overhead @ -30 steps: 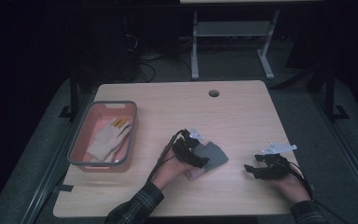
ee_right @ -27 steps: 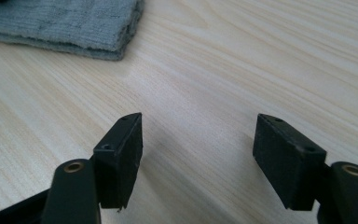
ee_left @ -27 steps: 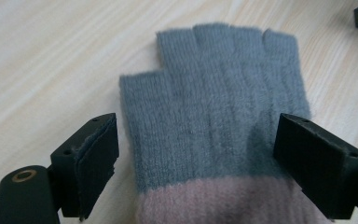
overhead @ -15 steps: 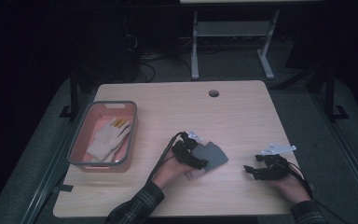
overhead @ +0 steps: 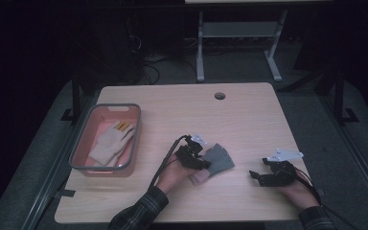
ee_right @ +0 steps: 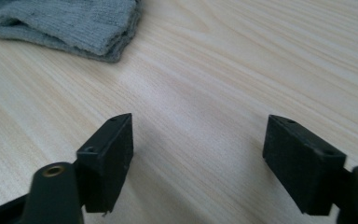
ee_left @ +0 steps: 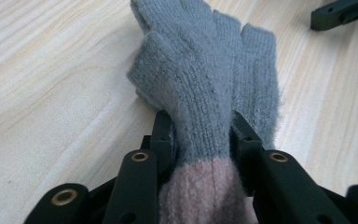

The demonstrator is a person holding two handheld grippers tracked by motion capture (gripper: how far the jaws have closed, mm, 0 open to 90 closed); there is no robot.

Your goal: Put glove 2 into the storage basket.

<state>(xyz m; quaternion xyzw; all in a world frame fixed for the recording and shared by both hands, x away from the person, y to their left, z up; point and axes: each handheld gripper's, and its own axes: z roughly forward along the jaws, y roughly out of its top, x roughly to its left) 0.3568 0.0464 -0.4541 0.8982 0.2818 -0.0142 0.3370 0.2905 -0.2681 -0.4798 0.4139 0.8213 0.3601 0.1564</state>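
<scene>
The grey knitted woollen glove with a pink cuff (ee_left: 205, 93) lies flat near the middle of the pale wooden bench (overhead: 182, 100). The left gripper (overhead: 195, 157) has its jaws closed on the glove where grey meets pink. The fabric appears soft, light and limp, likely to drape; the cuff suits gripping. The right gripper (overhead: 261, 176) rests nearby, jaws wide apart and empty. Bare bench separates glove from the grey-rimmed pink plastic tray (overhead: 79, 148) holding a cream work glove (overhead: 109, 143).

A pink tray (overhead: 133, 139) with a grey rim sits on the left of the tabletop (overhead: 230, 120). A whitish glove (overhead: 109, 143) lies inside it.
</scene>
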